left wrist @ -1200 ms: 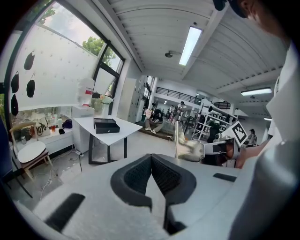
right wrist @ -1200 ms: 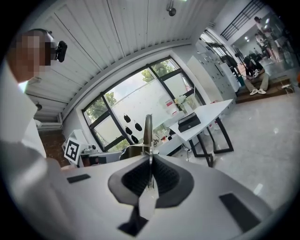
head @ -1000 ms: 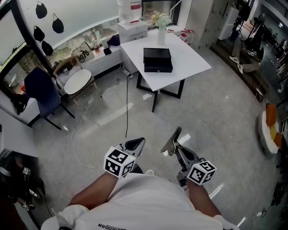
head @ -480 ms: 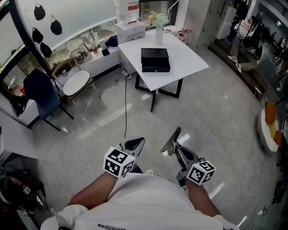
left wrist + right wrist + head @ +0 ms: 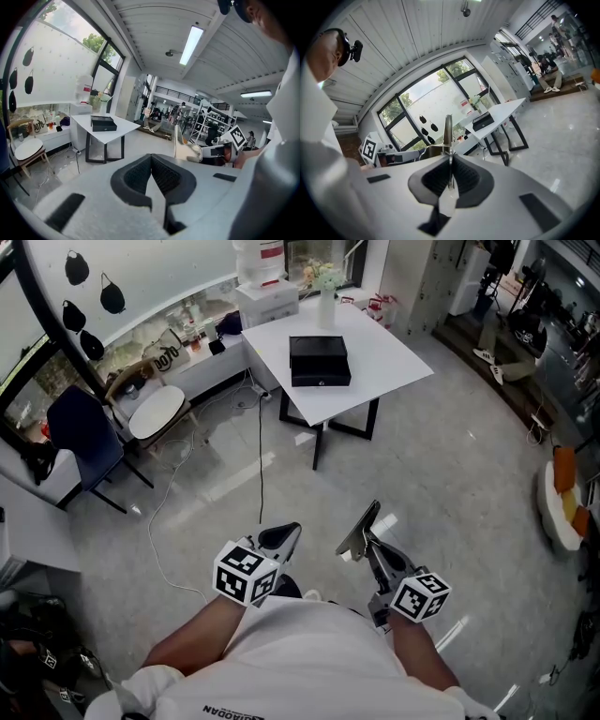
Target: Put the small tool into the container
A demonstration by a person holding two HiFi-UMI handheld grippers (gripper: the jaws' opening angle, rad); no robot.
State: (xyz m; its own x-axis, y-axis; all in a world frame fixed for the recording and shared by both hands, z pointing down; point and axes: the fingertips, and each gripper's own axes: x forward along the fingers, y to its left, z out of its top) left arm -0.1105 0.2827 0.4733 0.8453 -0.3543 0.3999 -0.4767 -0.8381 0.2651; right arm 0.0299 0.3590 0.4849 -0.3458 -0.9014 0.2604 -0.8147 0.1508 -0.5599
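Left tongs (image 5: 281, 538): closed, empty; lower centre.
Right tongs (image 5: 372, 551): clamped on small tool (image 5: 361, 528), a thin metal blade; lower centre-right.
Black container (image 5: 319, 360): on white desk (image 5: 394, 357), upper centre.

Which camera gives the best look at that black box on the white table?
The head view: it looks down on the box, showing its top and front. In the left gripper view the box is small and side-on, and likewise in the right gripper view.
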